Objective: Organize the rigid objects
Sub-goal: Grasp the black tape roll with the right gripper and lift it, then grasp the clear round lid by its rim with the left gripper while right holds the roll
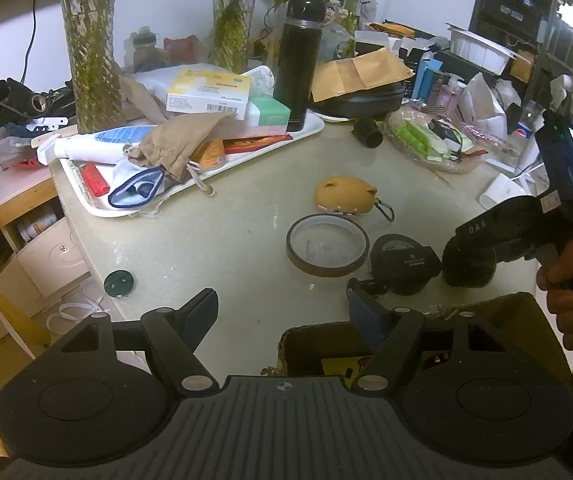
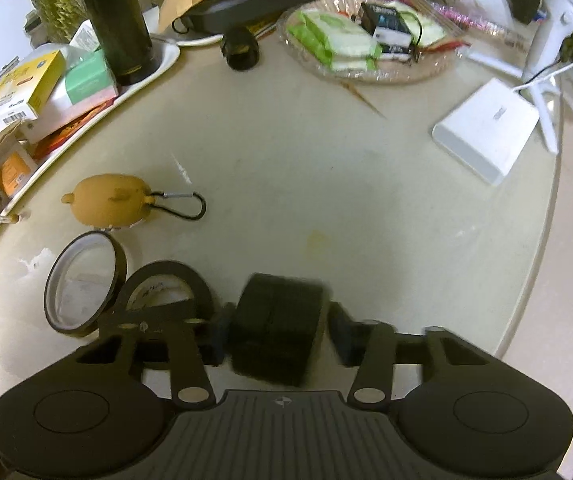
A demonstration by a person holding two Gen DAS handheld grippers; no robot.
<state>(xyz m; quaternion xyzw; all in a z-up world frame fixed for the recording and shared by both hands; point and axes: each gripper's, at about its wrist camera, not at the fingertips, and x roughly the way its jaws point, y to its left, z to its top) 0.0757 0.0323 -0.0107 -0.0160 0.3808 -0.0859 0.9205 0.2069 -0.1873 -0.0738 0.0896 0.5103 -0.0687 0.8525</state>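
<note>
My right gripper (image 2: 276, 338) is shut on a black fuzzy block (image 2: 276, 326) and holds it just above the table; the block also shows in the left wrist view (image 1: 468, 266). To its left lie a black tape roll (image 2: 166, 286), a brown tape ring (image 2: 82, 284) and a tan bear-shaped case (image 2: 110, 200) with a carabiner. In the left wrist view they are the black roll (image 1: 402, 264), the ring (image 1: 326, 246) and the case (image 1: 344, 196). My left gripper (image 1: 282, 312) is open and empty above the near table edge, over a brown box (image 1: 326, 344).
A white tray (image 1: 314, 130) with boxes, a cloth bag and a black flask (image 1: 298, 64) stands at the back left. A clear dish of packets (image 2: 366, 40), a white box (image 2: 486, 130), a black cap (image 2: 240, 48) and a green lid (image 1: 118, 284) are on the table.
</note>
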